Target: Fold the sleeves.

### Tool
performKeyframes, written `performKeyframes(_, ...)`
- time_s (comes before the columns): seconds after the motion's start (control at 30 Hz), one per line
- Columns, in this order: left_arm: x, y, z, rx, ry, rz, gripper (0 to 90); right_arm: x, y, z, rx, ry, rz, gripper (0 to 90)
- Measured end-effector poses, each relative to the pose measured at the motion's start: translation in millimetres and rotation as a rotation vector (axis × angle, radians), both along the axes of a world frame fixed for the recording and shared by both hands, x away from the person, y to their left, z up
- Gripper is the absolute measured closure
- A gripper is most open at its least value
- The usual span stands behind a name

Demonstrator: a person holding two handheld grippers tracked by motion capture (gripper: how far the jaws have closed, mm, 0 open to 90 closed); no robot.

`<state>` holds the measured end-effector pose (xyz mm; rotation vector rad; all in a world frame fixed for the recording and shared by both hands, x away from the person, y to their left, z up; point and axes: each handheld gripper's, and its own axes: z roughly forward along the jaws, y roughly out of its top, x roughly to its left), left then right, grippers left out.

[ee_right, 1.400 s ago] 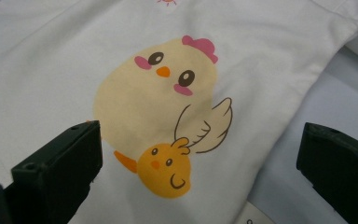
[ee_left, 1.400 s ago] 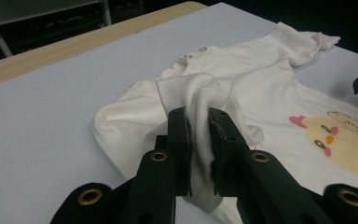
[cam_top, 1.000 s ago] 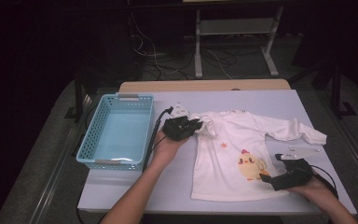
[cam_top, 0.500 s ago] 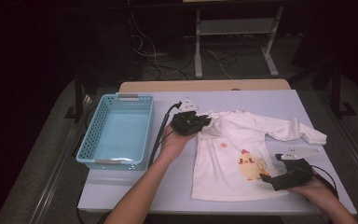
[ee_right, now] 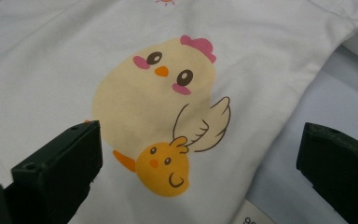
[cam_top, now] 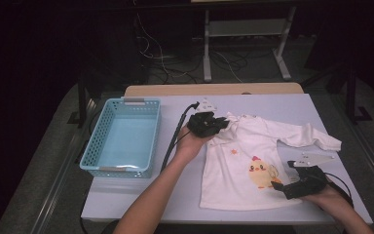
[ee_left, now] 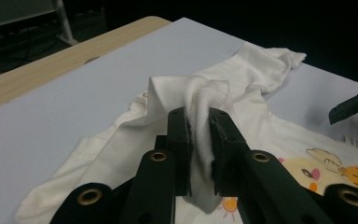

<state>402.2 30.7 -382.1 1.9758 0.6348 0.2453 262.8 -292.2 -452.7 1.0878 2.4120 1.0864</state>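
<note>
Left gripper view: left tongs (ee_left: pixel 199 122) pinch the white shirt's (ee_left: pixel 270 135) sleeve; right tongs (ee_right: pixel 200 154) gape wide, holding nothing

The high view is dim overall: the room beyond the pale lavender tabletop (cam_top: pixel 141 195) sinks into near black, with only the grey metal stand legs (cam_top: pixel 207 58) faintly lit. Light falls from above onto the table, so the white long-sleeved cotton shirt with a yellow chick print (cam_top: pixel 253 161) reads as the brightest patch, slightly washed out. Shadows are soft and short. The left gripper view is sharp on the pinched white fabric and softens toward the far table edge. The right gripper view is evenly lit, its black jaws blurred at the bottom corners
</note>
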Motion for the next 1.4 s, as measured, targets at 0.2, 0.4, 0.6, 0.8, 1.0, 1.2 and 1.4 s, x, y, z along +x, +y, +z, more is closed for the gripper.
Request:
performKeyframes(0.2,2.7,-11.1,-4.6,0.011,0.012,-0.021,78.2,0.0,-0.3,0.0,-0.001,-0.001,-0.001,0.1)
performKeyframes(0.4,6.0,-19.3,-10.5,0.013,0.026,-0.025,78.1,-0.1,-0.2,0.0,-0.001,-0.001,-0.001,0.1)
performKeyframes(0.6,9.8,-26.4,-17.2,0.019,0.039,-0.033,78.0,0.1,0.0,-0.3,-0.002,0.000,0.001,0.1)
performKeyframes(0.8,15.7,-35.6,-27.7,0.025,0.060,-0.036,77.9,0.1,-0.3,-0.5,-0.001,0.001,0.002,0.1)
performKeyframes(1.0,19.1,-44.6,-38.0,0.053,0.076,-0.044,77.2,0.0,-0.5,-0.5,0.002,0.002,-0.001,0.1)
performKeyframes(1.2,21.5,-52.2,-46.2,0.082,0.091,-0.050,76.7,-0.1,-0.5,-0.4,0.001,0.001,0.000,0.1)
performKeyframes(1.4,25.7,-59.3,-54.9,0.108,0.110,-0.052,74.3,0.0,-0.5,-0.3,0.003,0.001,0.000,0.1)
